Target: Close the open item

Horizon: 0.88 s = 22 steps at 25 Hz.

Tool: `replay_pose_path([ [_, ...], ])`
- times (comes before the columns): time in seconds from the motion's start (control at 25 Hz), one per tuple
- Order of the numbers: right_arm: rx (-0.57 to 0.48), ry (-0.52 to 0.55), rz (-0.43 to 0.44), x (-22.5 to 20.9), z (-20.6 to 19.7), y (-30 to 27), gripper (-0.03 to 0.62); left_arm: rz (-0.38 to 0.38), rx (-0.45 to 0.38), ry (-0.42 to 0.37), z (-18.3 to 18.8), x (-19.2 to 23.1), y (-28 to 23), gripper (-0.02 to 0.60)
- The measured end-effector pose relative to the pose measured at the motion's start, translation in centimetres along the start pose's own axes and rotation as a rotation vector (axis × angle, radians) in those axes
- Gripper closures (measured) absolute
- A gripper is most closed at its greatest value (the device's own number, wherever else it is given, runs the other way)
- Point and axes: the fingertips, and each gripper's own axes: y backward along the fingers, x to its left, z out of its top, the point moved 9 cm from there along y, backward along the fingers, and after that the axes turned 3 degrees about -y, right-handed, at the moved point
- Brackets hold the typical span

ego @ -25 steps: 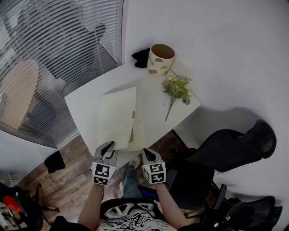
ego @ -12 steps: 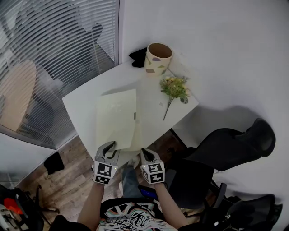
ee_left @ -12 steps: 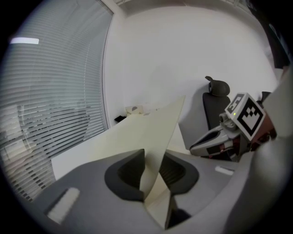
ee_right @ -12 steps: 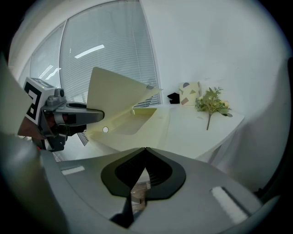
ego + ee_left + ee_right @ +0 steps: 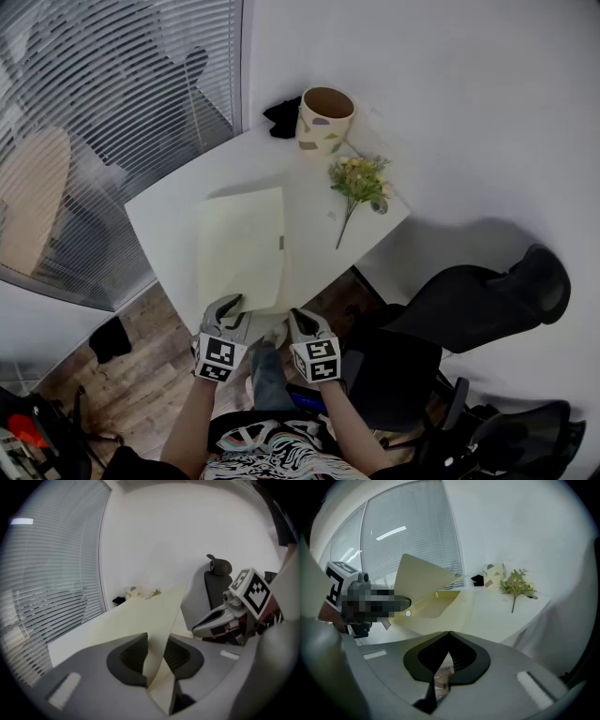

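Let the folder cover [image 5: 241, 246] drop flat. The left gripper [image 5: 228, 306] has just been opening its jaws around it. The right gripper [image 5: 300, 317] is closed and empty.

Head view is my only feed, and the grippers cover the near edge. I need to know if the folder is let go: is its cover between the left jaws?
Observer: Yes. In the left gripper view the cover stands between the jaws of the left gripper, which have just been opening. The pads look clear of it.
Operator: And the right gripper?
Observer: The right gripper is shut, its jaw tips together with nothing between them.
Operator: Is the folder closed yet?
Observer: No. The right gripper view shows the cover raised at a slant above the rest of the folder.
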Motion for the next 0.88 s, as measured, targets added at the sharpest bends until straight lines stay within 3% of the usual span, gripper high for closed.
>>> replay_pose_path([
  [0.88, 0.001, -0.007, -0.011, 0.1, -0.1, 0.0, 0.594, -0.069, 0.058, -0.047, -0.5, -0.8, -1.6, 0.428],
])
